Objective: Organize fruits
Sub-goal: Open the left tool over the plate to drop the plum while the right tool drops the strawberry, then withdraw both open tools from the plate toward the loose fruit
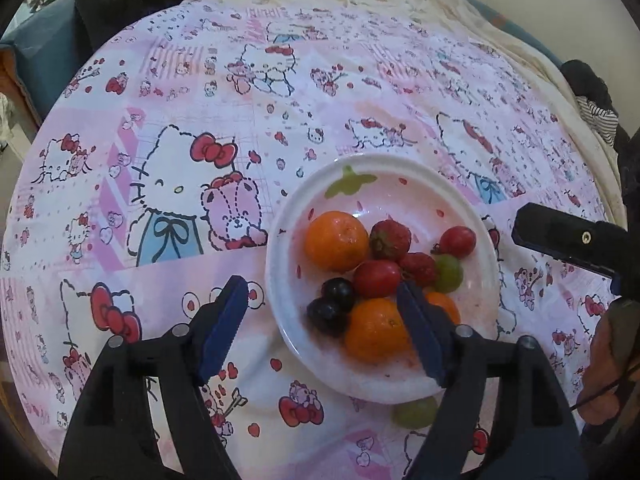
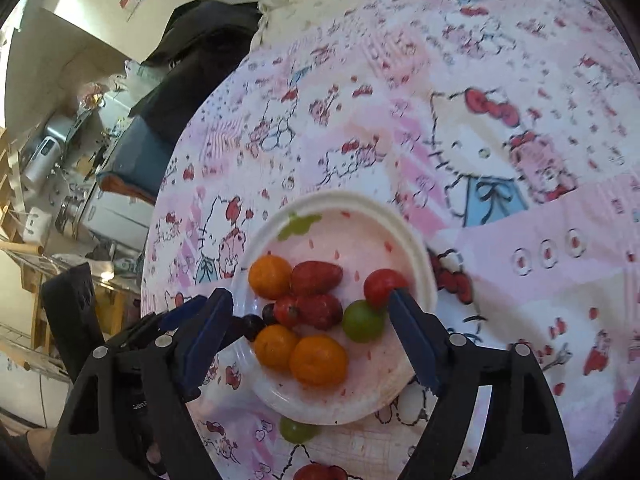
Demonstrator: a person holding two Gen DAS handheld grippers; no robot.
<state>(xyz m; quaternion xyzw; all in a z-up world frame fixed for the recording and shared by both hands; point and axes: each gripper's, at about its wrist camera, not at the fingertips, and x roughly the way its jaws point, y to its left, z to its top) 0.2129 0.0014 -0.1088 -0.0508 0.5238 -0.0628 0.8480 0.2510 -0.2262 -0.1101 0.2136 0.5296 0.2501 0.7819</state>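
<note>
A white plate (image 1: 476, 216) (image 2: 416, 248) on the pink cartoon tablecloth holds oranges (image 1: 336, 240) (image 2: 318, 360), strawberries (image 1: 390, 238) (image 2: 316, 278), cherry tomatoes (image 1: 458, 241) (image 2: 384, 284), a green grape (image 1: 450, 272) (image 2: 363, 320) and dark grapes (image 1: 330, 306) (image 2: 253, 326). A loose green grape (image 1: 414, 412) (image 2: 296, 430) lies on the cloth just beside the plate's near rim. My left gripper (image 1: 320, 312) is open and empty above the plate's near left side. My right gripper (image 2: 310, 320) is open and empty, its jaws either side of the fruit pile.
The right tool's body (image 1: 576, 240) and the person's hand (image 1: 608, 360) are at the right of the left wrist view. A red fruit (image 2: 316, 472) lies at the bottom edge of the right wrist view. Cluttered shelves (image 2: 60, 184) stand beyond the table's left edge.
</note>
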